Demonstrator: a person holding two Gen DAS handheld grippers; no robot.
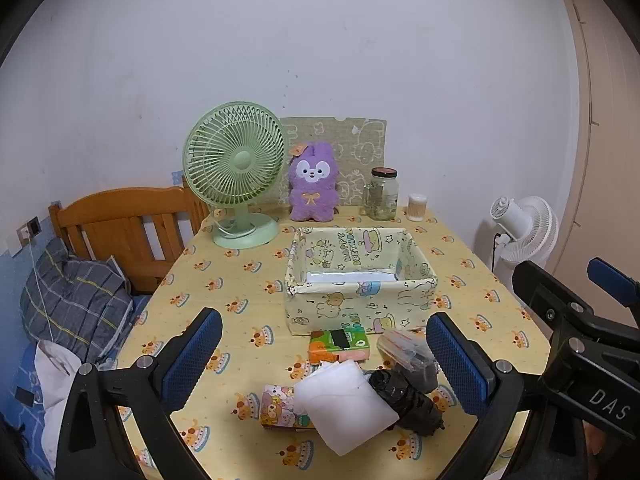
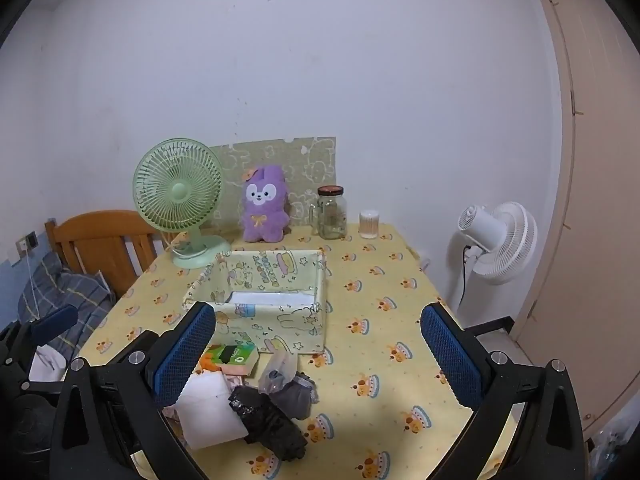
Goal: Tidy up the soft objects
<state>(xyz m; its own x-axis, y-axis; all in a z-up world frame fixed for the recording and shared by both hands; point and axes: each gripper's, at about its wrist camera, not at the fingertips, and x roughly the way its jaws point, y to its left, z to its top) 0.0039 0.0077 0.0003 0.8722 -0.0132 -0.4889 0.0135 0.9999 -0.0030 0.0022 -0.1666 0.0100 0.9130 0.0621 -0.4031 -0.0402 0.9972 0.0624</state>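
My left black two-finger gripper with blue pads (image 1: 324,364) gapes wide, tilted downward; right twin gripper (image 2: 320,356) likewise, at its three o'clock.

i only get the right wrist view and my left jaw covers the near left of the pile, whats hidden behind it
Observer: A pink cartoon-print pack lies on the tablecloth, its right end tucked under the white sheet.
Operator: ok and the left gripper, i just see a bit of it at my edge, is it holding anything
Observer: No. The left gripper hovers over the pile with its jaws wide open and nothing gripped between them.
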